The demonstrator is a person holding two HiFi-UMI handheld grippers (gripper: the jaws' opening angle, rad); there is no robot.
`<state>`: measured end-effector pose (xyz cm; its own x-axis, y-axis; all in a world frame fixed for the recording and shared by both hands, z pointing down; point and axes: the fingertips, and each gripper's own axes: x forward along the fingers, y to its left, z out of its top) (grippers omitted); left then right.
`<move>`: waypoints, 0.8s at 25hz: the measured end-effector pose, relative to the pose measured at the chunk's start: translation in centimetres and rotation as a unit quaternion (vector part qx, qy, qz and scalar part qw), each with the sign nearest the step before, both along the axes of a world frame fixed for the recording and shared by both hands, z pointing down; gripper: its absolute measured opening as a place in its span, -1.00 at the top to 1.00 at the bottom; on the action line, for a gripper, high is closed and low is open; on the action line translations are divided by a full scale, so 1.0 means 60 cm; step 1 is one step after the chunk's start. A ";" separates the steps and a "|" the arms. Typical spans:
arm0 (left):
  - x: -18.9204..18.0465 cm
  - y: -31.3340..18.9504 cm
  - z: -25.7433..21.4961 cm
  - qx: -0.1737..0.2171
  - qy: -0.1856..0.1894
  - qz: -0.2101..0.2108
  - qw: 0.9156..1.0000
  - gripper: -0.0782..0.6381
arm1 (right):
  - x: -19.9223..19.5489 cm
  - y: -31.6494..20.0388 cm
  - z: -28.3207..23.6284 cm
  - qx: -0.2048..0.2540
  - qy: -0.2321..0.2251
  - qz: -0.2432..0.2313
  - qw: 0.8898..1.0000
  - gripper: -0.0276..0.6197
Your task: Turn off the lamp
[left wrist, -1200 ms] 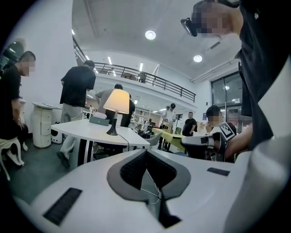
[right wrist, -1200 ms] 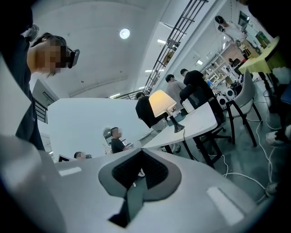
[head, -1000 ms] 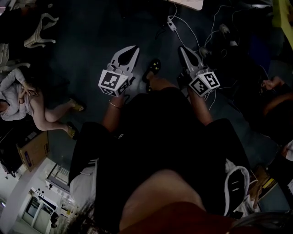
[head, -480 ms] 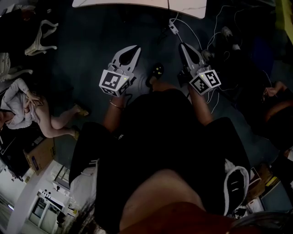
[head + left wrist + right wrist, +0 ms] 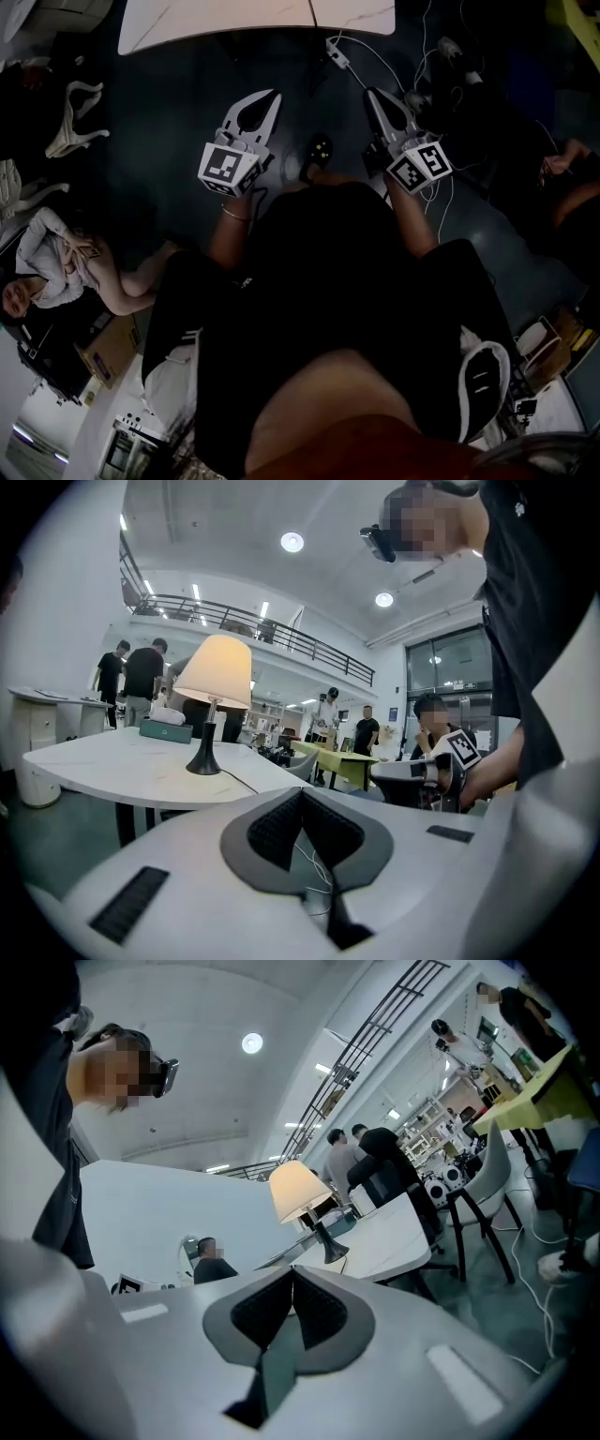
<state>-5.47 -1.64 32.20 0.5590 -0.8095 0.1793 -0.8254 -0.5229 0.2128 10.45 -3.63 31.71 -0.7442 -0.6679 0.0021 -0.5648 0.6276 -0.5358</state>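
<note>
The lamp [image 5: 214,672] stands on a white table [image 5: 112,766] ahead, its cream shade lit and its dark base [image 5: 203,761] trailing a cord. In the right gripper view the lamp [image 5: 298,1190] stands on the same table [image 5: 394,1232], well beyond the jaws. My left gripper [image 5: 302,791] is shut with nothing in it, and so is my right gripper [image 5: 292,1271]. From the head view both point at the table's edge [image 5: 253,19]: the left gripper [image 5: 274,94] and the right gripper [image 5: 372,94] hang over the dark floor, short of it.
A person [image 5: 56,272] sits on the floor at left, near a white chair [image 5: 70,117]. Cables and a power strip [image 5: 336,52] lie under the table. A green box [image 5: 165,728] sits behind the lamp. People stand beyond; a white chair [image 5: 487,1185] is at right.
Both grippers have moved forward toward the table, whose white top now shows much more at the head view's top edge. Both stay shut.
</note>
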 end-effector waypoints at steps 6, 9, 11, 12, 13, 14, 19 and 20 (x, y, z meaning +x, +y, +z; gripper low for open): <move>0.027 -0.024 0.013 -0.016 0.004 0.026 1.000 0.76 | 0.036 -0.007 0.008 -0.004 0.001 0.032 0.999 0.91; 0.037 -0.035 0.016 -0.011 0.001 0.039 0.999 0.76 | 0.046 -0.010 0.014 -0.007 0.000 0.041 0.999 0.91; 0.040 -0.042 0.019 -0.004 -0.004 0.044 0.999 0.76 | 0.049 -0.011 0.020 -0.008 -0.003 0.043 0.999 0.91; 0.040 -0.045 0.018 -0.001 -0.004 0.044 0.999 0.76 | 0.050 -0.012 0.023 -0.010 -0.003 0.043 0.999 0.91; 0.040 -0.047 0.017 0.001 -0.003 0.043 0.999 0.76 | 0.050 -0.013 0.027 -0.012 -0.002 0.043 0.999 0.91; 0.037 -0.048 0.017 0.000 -0.003 0.040 0.999 0.76 | 0.049 -0.015 0.030 -0.014 -0.001 0.041 0.999 0.91; 0.016 -0.044 0.038 -0.017 -0.021 0.031 0.999 0.76 | 0.027 -0.020 0.037 -0.018 0.001 0.026 0.999 0.91; 0.014 -0.044 0.040 -0.021 -0.021 0.030 0.999 0.76 | 0.022 -0.021 0.039 -0.019 0.001 0.023 1.000 0.91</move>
<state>-4.66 -4.25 34.60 0.5975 -0.7659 0.2375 -0.8016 -0.5631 0.2010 11.78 -4.92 34.07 -0.7120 -0.7015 0.0302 -0.5944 0.5794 -0.5577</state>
